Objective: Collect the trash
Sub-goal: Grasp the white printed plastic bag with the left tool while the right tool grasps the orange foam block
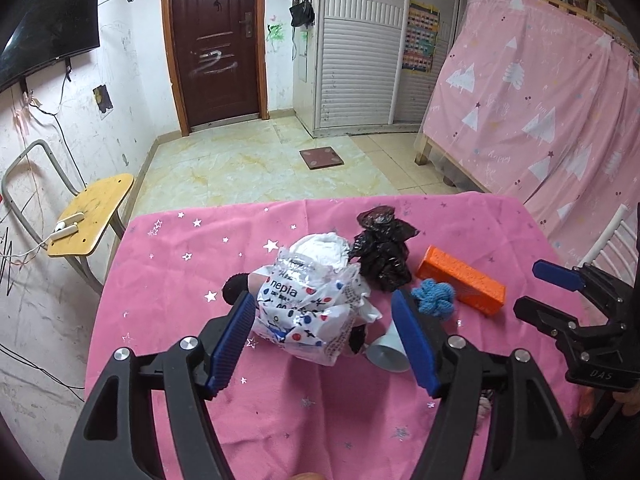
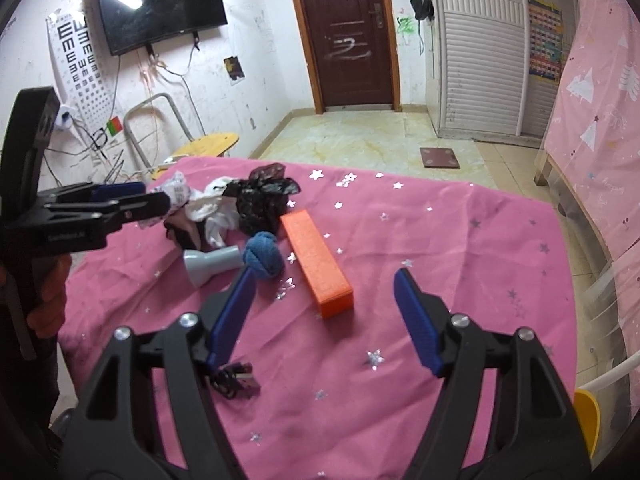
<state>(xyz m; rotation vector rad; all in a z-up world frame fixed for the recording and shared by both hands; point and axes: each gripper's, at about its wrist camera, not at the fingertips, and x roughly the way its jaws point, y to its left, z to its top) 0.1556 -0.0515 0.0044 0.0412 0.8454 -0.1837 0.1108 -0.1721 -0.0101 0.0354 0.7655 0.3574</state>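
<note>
On the pink starred tablecloth (image 1: 180, 280) lies a heap of trash: a crumpled white printed plastic bag (image 1: 308, 308), white paper (image 1: 320, 250) behind it and a crumpled black bag (image 1: 382, 252). My left gripper (image 1: 322, 296) is open with the printed bag between its fingers; only the left pad is near the bag. An orange block (image 2: 316, 260), a blue knitted ball (image 2: 262, 256) and a grey cone-shaped piece (image 2: 212, 262) lie beside the heap. My right gripper (image 2: 325, 274) hangs open just short of the orange block, holding nothing.
A small black clip-like item (image 2: 236, 380) lies near the table's front edge. A yellow chair (image 1: 92, 216) stands left of the table, a pink-draped bed (image 1: 540, 100) to the right, and a floor scale (image 1: 321, 158) beyond. A hand (image 2: 44, 300) holds the left gripper.
</note>
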